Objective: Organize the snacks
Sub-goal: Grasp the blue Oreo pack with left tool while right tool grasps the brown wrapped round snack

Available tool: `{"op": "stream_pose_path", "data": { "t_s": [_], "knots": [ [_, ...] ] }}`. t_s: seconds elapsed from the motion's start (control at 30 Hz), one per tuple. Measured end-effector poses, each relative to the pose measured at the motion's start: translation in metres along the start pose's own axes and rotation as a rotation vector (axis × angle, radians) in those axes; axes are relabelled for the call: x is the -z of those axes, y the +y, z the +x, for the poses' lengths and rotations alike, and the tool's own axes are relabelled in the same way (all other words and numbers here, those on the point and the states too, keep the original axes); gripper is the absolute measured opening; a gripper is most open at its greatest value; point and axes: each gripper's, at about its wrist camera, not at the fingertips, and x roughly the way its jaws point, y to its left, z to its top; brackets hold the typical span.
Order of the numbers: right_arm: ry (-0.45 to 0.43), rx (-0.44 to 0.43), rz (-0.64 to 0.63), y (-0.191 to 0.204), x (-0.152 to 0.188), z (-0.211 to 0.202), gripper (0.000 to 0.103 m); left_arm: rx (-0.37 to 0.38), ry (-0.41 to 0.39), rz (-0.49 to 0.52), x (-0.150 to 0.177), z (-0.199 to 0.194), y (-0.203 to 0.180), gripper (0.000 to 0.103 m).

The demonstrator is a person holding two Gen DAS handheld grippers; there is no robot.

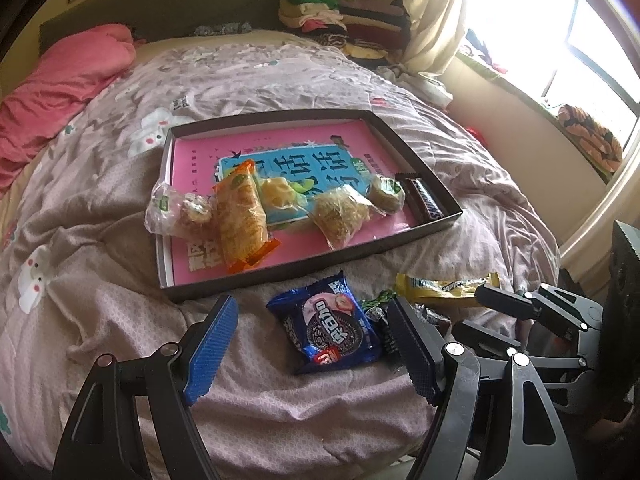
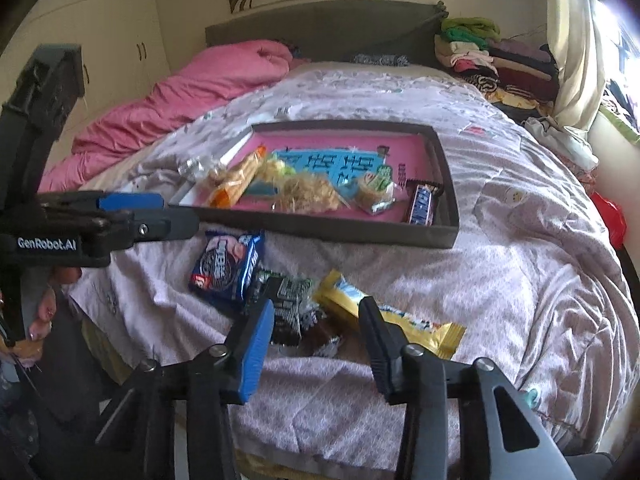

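A dark shallow box [image 1: 436, 222] with a pink lining lies on the bed and holds several snacks, among them an orange pack [image 1: 240, 216] and a Snickers bar [image 1: 424, 200]. In front of it on the quilt lie a blue Oreo pack [image 1: 332, 324], a yellow bar [image 1: 444, 286] and dark small packs [image 2: 284, 300]. My left gripper [image 1: 312, 320] is open, low over the Oreo pack. My right gripper [image 2: 316, 316] is open, over the dark packs and the yellow bar [image 2: 384, 316]. The box also shows in the right wrist view [image 2: 320, 230].
A pink duvet [image 1: 60, 84] lies at the bed's far left. Folded clothes [image 1: 344, 16] are stacked at the headboard. A window and curtain [image 1: 436, 12] are on the right. The quilt [image 1: 100, 208] is wrinkled around the box.
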Motion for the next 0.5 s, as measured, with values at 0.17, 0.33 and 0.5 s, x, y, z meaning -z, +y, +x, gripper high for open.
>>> {"op": "stream_pose_path", "data": {
  "t_s": [0.17, 0.33, 0.5],
  "knots": [
    [0.042, -0.010, 0.008, -0.002, 0.003, 0.008, 0.039, 0.005, 0.015, -0.006, 0.002, 0.005, 0.001, 0.078],
    [0.111, -0.013, 0.017, -0.004, 0.008, 0.021, 0.039, 0.011, 0.038, -0.002, 0.006, 0.012, -0.001, 0.078],
    [0.148, -0.011, 0.036, -0.009, 0.012, 0.030, 0.039, 0.017, 0.056, 0.001, 0.009, 0.018, -0.002, 0.078]
  ]
}}
